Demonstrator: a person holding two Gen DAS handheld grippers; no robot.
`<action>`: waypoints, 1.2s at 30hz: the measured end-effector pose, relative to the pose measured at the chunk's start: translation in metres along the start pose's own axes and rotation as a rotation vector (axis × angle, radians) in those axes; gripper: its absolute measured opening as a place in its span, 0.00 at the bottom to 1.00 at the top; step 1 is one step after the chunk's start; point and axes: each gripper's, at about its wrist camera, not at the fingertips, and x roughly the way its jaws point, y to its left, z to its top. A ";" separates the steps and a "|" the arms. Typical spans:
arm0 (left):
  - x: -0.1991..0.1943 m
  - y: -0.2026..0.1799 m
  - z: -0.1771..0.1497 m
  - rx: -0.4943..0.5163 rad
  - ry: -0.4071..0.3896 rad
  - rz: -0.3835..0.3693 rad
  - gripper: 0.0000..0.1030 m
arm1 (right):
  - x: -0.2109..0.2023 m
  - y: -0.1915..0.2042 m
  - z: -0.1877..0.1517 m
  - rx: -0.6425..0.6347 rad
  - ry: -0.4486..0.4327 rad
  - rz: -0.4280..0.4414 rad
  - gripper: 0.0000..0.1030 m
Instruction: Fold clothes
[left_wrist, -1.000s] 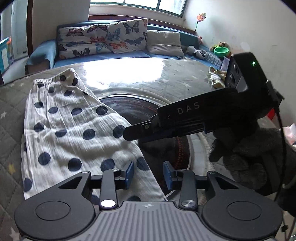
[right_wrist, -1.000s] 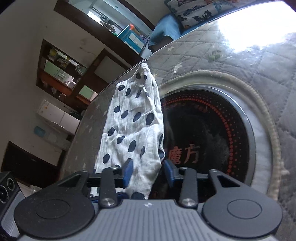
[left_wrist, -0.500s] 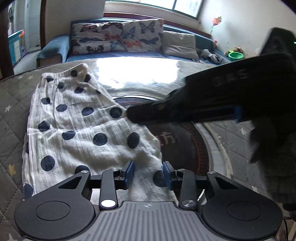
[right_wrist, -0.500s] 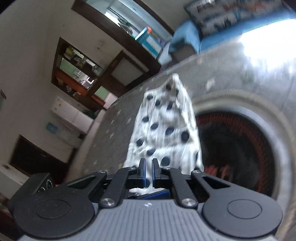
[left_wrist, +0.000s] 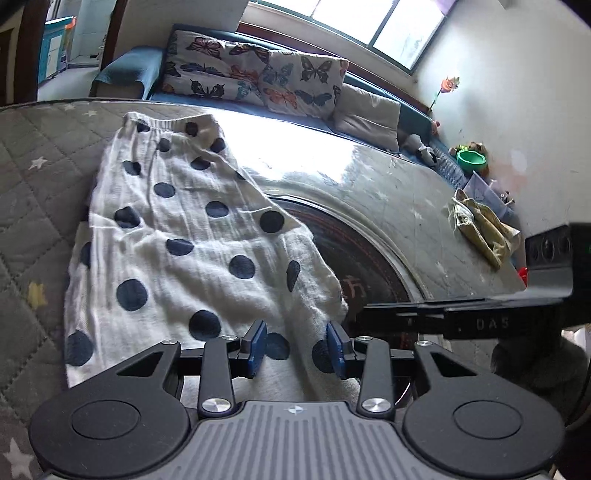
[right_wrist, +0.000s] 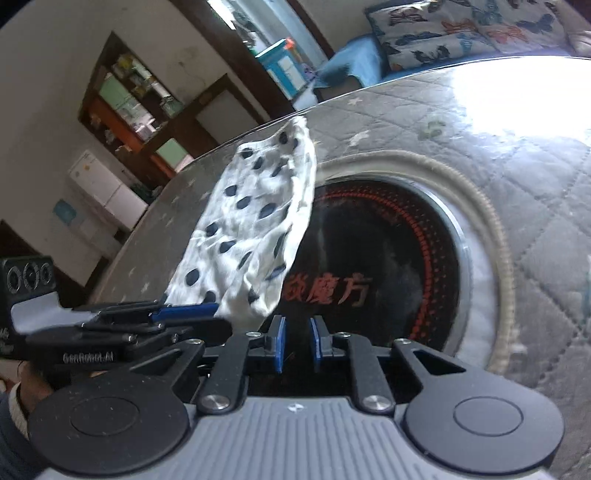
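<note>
In the left wrist view, the dotted cloth (left_wrist: 192, 236) lies flat on the table (left_wrist: 40, 192), partly over the dark round plate (left_wrist: 365, 258) in the middle. The left gripper (left_wrist: 295, 345) sits low over the near end of the cloth with its blue fingers (left_wrist: 255, 343) spread apart, and cloth shows between them. The right gripper (left_wrist: 391, 314) reaches in from the right side, just beside the near corner. In the right wrist view, the right gripper (right_wrist: 296, 345) has a small gap between its fingers (right_wrist: 279, 343) and nothing in it, with the cloth (right_wrist: 255, 221) just ahead and to the left. The left gripper (right_wrist: 184, 312) lies at the cloth's near edge. The job looks to be at the grabbing step. Next, I think both grippers need to pinch the near end, then lift it and lay it over the far end.
</note>
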 end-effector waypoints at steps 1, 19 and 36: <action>0.001 0.002 0.000 -0.005 0.005 0.004 0.38 | 0.001 -0.001 -0.001 0.007 -0.002 0.013 0.15; 0.003 0.016 -0.001 -0.063 -0.015 -0.054 0.43 | 0.022 -0.021 0.000 0.257 -0.083 0.252 0.14; -0.008 0.013 -0.010 0.022 -0.018 -0.004 0.50 | -0.001 -0.006 0.001 0.104 -0.116 0.029 0.19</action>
